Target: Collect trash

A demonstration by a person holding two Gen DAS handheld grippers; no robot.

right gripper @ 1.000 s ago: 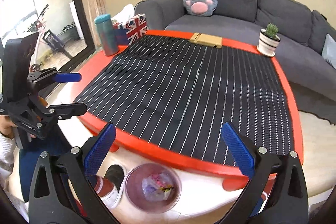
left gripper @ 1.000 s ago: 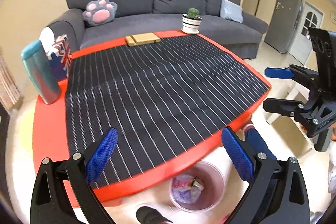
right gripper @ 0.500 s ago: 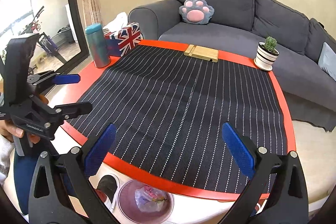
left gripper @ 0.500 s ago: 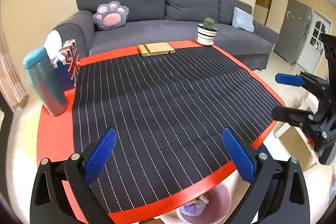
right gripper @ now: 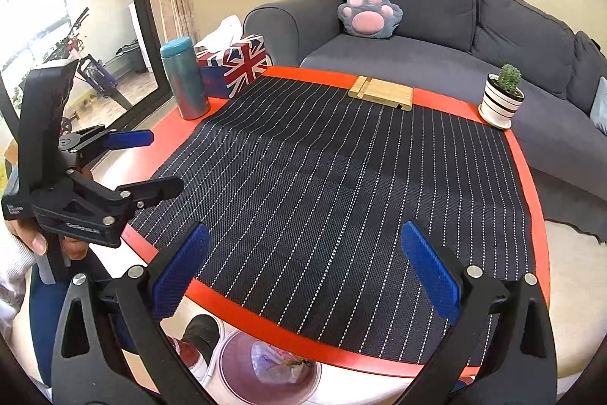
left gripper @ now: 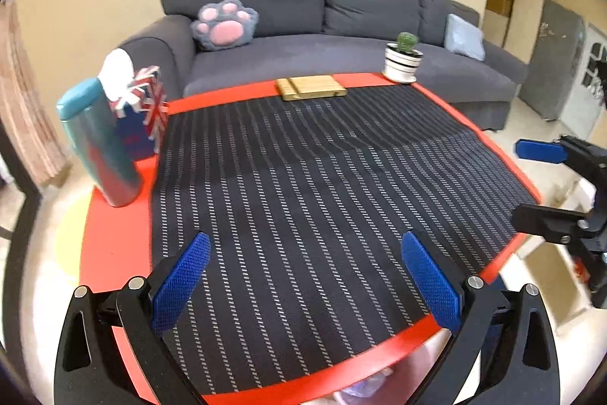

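Both grippers are hanging wide apart and empty above the near edge of the red table (right gripper: 531, 177). Left gripper (left gripper: 303, 276) is pointing across the striped mat (left gripper: 322, 215); right gripper (right gripper: 303, 264) is doing the same from the other side. In the right view the left gripper is also showing at 9 o'clock, a hand (right gripper: 41, 238) gripping its handle.

No loose trash is showing on the mat. The only trash in view is sitting in the bin (right gripper: 235, 367) on the floor at 6 o'clock, just under the table edge, with crumpled wrappers (right gripper: 277, 365) inside. Beside it a shoe (right gripper: 201, 333).

Other items, probably not trash: bottle (right gripper: 186, 78) and tissue box (right gripper: 235, 63) at 10 o'clock, wooden board (right gripper: 381, 93) at 12, cactus pot (right gripper: 500, 97) at 2.

Step looks like scanning for leftovers or finishing. To do it well: be sweeping both cameras along the table rim, be keeping fingers spread and clear of the mat so it is not snagging, and be avoiding the keepers at the far edge.
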